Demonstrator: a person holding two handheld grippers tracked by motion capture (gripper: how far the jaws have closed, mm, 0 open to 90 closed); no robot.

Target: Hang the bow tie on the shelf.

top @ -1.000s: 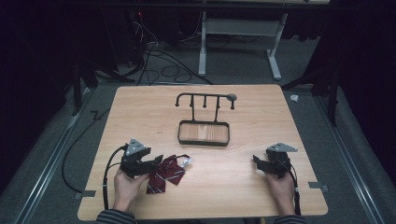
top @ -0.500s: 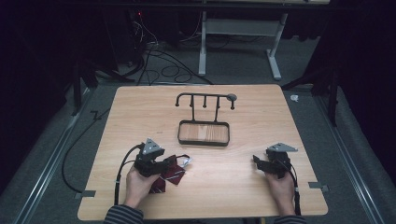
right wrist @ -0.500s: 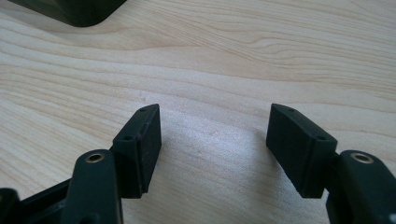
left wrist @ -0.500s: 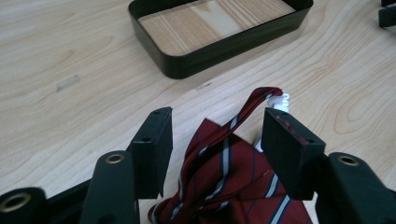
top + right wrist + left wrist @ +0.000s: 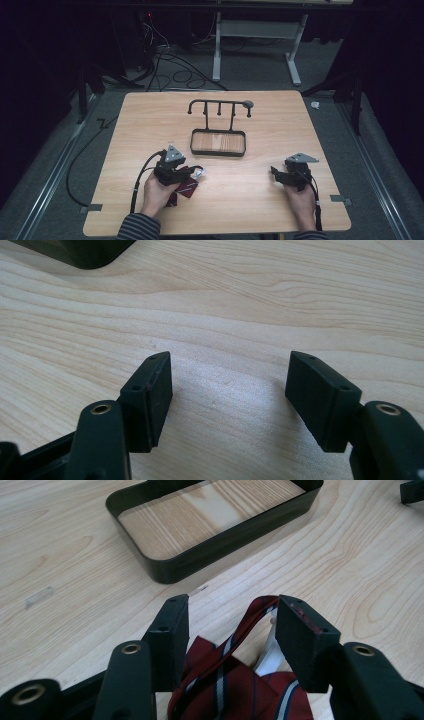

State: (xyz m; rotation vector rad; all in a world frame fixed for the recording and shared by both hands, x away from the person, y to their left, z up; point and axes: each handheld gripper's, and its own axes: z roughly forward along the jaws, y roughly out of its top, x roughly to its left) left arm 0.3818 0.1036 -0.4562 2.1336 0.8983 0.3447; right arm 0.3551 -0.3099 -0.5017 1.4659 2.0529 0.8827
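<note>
high view: While hovering low over the crumpled striped tie [image 5: 186, 186] at the near-left of the table [image 5: 150, 125], left gripper [image 5: 187, 173] sits right on top of the cloth; right gripper [image 5: 276, 172] rests well apart at the near-right, nothing by it. Hook stand with tray [image 5: 218, 142] farther back at mid-table, apart from the tie.

left gripper view: Jaws partly open and just been closing, a raised red fold of tie [image 5: 235, 645] between them, brushing the right-hand pad [image 5: 300, 635], left-hand pad apart from it. Not yet clamped.

right gripper view: Jaws wide apart over bare wood, nothing between them.

risk, thin catch: Likely to pinch just the narrow upper loop, letting the rest slip out or unfold on lifting.

risk, drag: Could shove the heap sideways across the smooth wood if closed off-centre.

risk, label: White tag [image 5: 267, 655] beside the fold might get nipped instead of the cloth.
</note>
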